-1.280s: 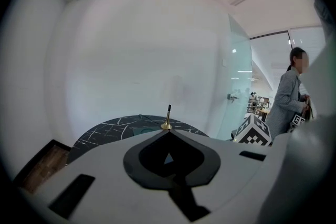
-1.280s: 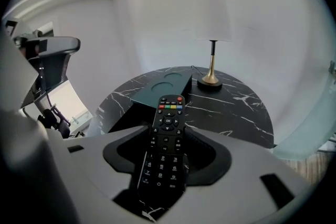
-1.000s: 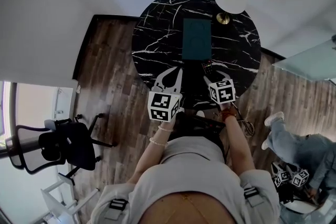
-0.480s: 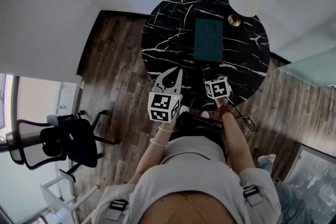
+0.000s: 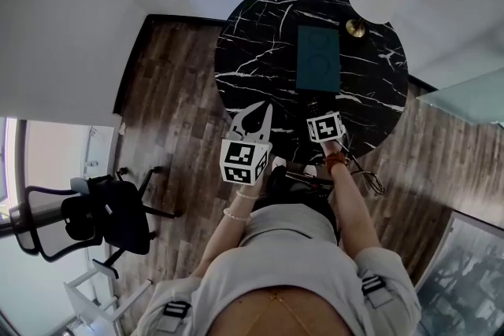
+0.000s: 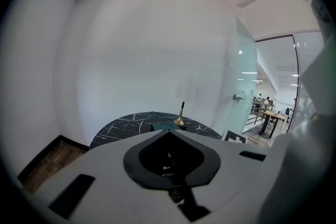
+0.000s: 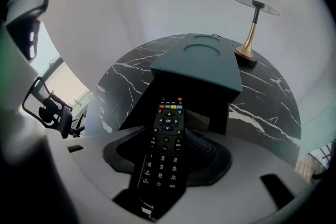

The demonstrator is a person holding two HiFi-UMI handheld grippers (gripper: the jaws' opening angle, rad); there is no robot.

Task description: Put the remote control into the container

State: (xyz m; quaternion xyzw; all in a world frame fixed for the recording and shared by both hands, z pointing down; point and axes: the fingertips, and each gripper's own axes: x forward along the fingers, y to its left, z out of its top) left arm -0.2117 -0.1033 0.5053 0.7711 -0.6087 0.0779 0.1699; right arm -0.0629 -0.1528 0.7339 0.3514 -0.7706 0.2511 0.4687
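At the far left of the head view a black office chair (image 5: 98,216) stands on the dark wood floor (image 5: 169,106), well apart from everything else.

Next comes the left tool (image 6: 169,132), held over the near left edge of the round table (image 5: 260,51). In the left gripper view its two jaws meet at the tips, leaving only the dark hollow behind them. Nothing is in that hollow.

The table is black marble with white veins. Toward its far side lies the container (image 5: 318,59), a teal rectangular box with a round recess pressed into its top. The right gripper view shows that the end facing the person is open and dark inside.

The right tool (image 7: 167,134) hovers just short of that open end, its jaws closed on the sides of the remote control (image 7: 164,152). The remote is a slim black bar gripped along its lower half, with its key face turned up toward the camera. Its far end carries a red power button, and below that sits a row of four coloured keys, red, green, yellow and blue. Further down are a round direction pad marked OK and then rows of small white-printed keys running back between the jaws. The far end points into the container's mouth — whether it has crossed the edge cannot be told.

Furthest right, just beside the container's far corner, a lamp (image 7: 253,29) with a brass stem and foot stands on the table.
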